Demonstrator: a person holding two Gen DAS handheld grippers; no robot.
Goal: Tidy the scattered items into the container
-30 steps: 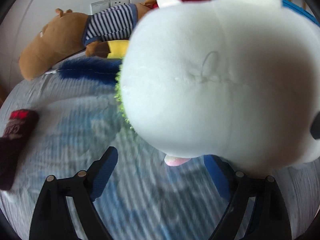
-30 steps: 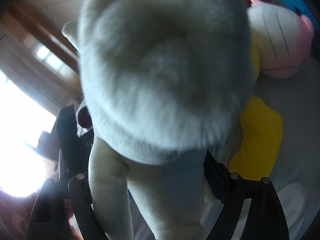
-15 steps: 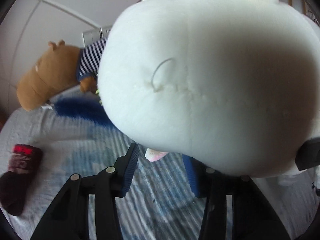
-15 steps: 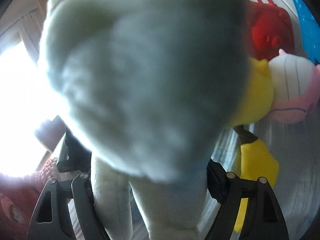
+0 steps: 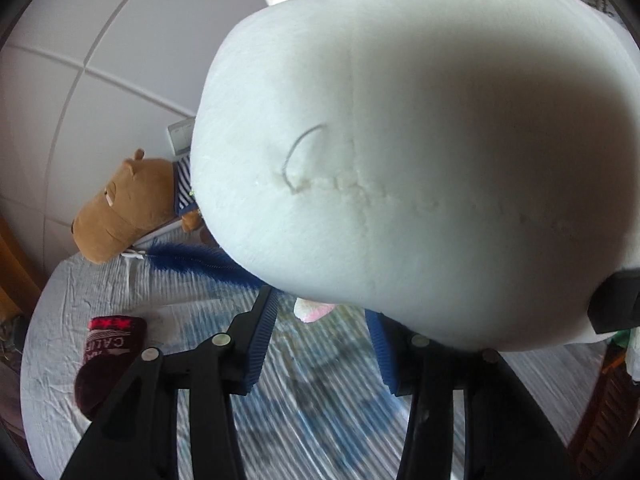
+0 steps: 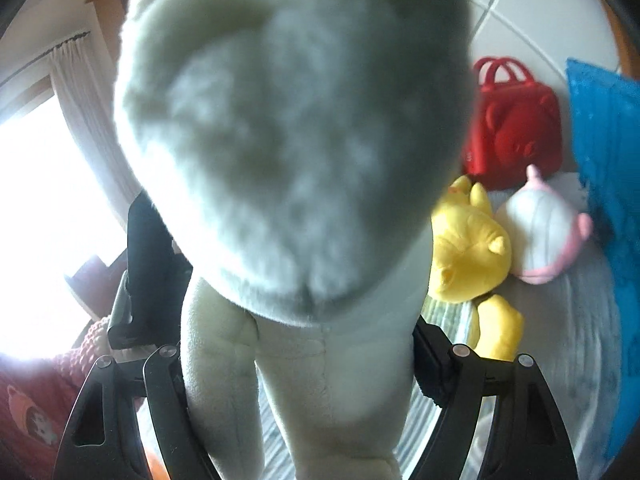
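A big white plush toy (image 5: pixel 420 160) fills the left wrist view, lifted above the striped bed. My left gripper (image 5: pixel 320 320) sits under it, its blue pads (image 5: pixel 262 336) close around a small pink-white tab of the toy. In the right wrist view my right gripper (image 6: pixel 298 360) is shut on the toy's pale body (image 6: pixel 296 380), whose fuzzy grey-white head (image 6: pixel 288 128) blocks most of the view. The container is not in view.
On the bed lie a brown plush in a striped shirt (image 5: pixel 128 204), a blue feather (image 5: pixel 192 262) and a dark red sock (image 5: pixel 106 360). The right wrist view shows a yellow plush (image 6: pixel 472 248), a pink-white plush (image 6: pixel 540 228), a red bag (image 6: pixel 512 120) and a blue cushion (image 6: pixel 604 200).
Both grippers have risen with the white plush, and the bed has dropped away. The left jaws have closed in from wide open to a narrow gap.
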